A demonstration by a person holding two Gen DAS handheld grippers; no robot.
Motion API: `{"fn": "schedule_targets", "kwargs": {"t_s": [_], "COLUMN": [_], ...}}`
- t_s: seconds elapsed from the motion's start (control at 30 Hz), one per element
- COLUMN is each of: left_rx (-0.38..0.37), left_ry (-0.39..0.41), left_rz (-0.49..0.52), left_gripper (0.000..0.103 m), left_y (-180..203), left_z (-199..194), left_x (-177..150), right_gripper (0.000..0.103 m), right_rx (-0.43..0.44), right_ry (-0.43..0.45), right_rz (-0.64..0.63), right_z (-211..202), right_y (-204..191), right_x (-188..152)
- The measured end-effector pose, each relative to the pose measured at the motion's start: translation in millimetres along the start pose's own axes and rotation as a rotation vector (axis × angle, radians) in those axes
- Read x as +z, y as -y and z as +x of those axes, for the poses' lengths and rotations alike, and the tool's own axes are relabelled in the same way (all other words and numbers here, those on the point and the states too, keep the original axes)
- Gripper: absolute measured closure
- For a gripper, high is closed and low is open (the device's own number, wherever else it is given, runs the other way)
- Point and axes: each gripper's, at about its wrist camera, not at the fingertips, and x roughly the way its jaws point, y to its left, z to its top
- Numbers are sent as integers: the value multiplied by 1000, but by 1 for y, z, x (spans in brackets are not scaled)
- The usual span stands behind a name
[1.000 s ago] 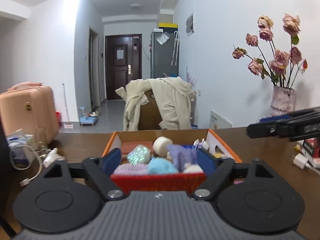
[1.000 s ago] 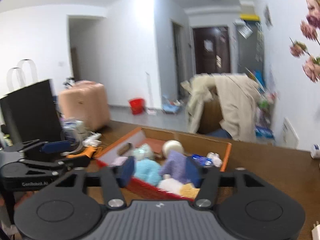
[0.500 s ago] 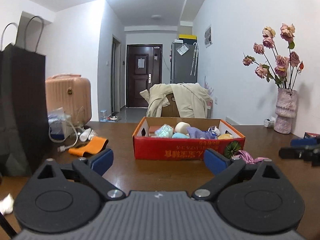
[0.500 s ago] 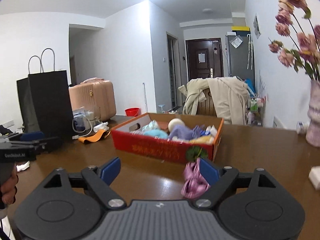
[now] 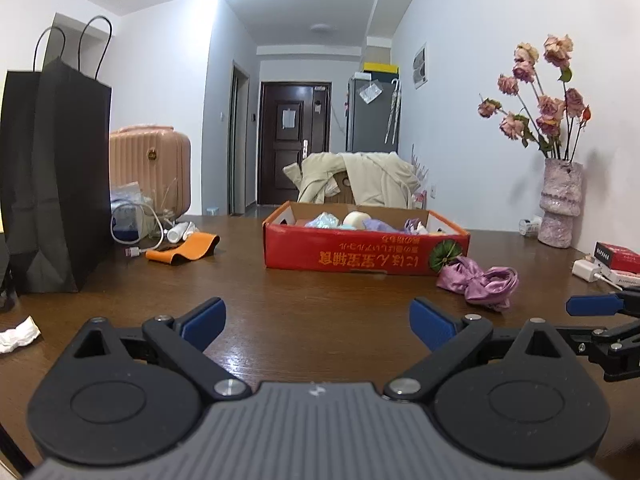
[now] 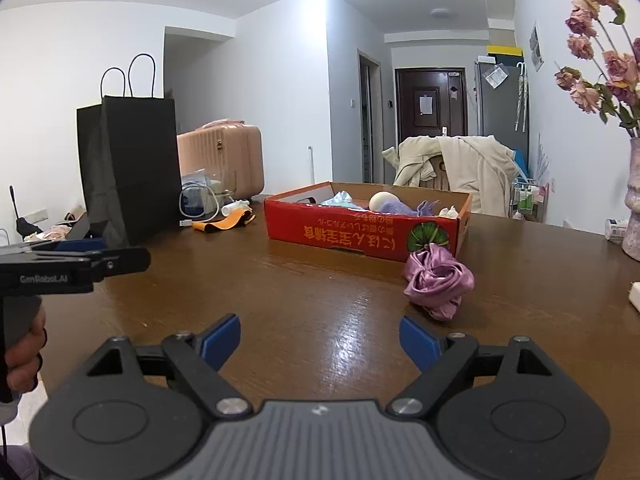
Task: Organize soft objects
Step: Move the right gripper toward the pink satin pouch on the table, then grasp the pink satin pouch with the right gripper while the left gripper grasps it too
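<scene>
A red cardboard box stands on the brown table and holds several soft items in cream, teal and purple. A purple satin cloth bundle lies on the table against the box's near right corner. My left gripper is open and empty, low over the table, well short of the box. My right gripper is open and empty, with the purple bundle just beyond its right finger. Each gripper shows at the edge of the other's view.
A tall black paper bag stands at the left. An orange strap, cables and a clear bag lie beside it. A vase of dried roses and small boxes sit at the right. A crumpled tissue lies near left.
Both grippers have pulled back from over the box toward the table's near edge. The box now stands farther away and the purple bundle shows beside it.
</scene>
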Motion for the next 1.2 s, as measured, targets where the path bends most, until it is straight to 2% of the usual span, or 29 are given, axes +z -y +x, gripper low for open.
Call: {"fn": "schedule_targets", "kwargs": {"t_s": [0.2, 0.43, 0.6, 0.8, 0.87, 0.93, 1.0, 1.03, 1.07, 1.2], "left_rx": [-9, -11, -69, -162, -195, -213, -237, -258, -282, -348], "left_ry": [22, -3, -71, -152, -178, -193, -202, -208, -216, -276], "left_rz": [21, 19, 65, 99, 109, 124, 141, 145, 144, 125], "left_gripper": [1, 1, 1, 1, 1, 1, 4, 8, 12, 22], "left_y": [12, 24, 38, 58, 67, 78, 90, 97, 104, 125], "left_z": [-7, 12, 58, 131, 157, 180, 200, 212, 223, 270], "left_x": [5, 14, 25, 44, 50, 54, 60, 63, 67, 68], "right_gripper": [16, 16, 17, 21, 32, 37, 56, 70, 78, 80], "right_rx": [-45, -79, -55, -103, -99, -86, -75, -68, -47, 88], "right_ry": [39, 39, -11, -109, -154, -172, -190, -208, -218, -190], "right_rz": [33, 11, 42, -43, -32, -4, -3, -20, -43, -137], "right_z": [-22, -27, 4, 69, 89, 104, 117, 124, 129, 132], "right_y": [4, 29, 55, 81, 92, 104, 114, 117, 119, 115], "right_x": [-3, 17, 35, 44, 45, 48, 51, 52, 53, 50]}}
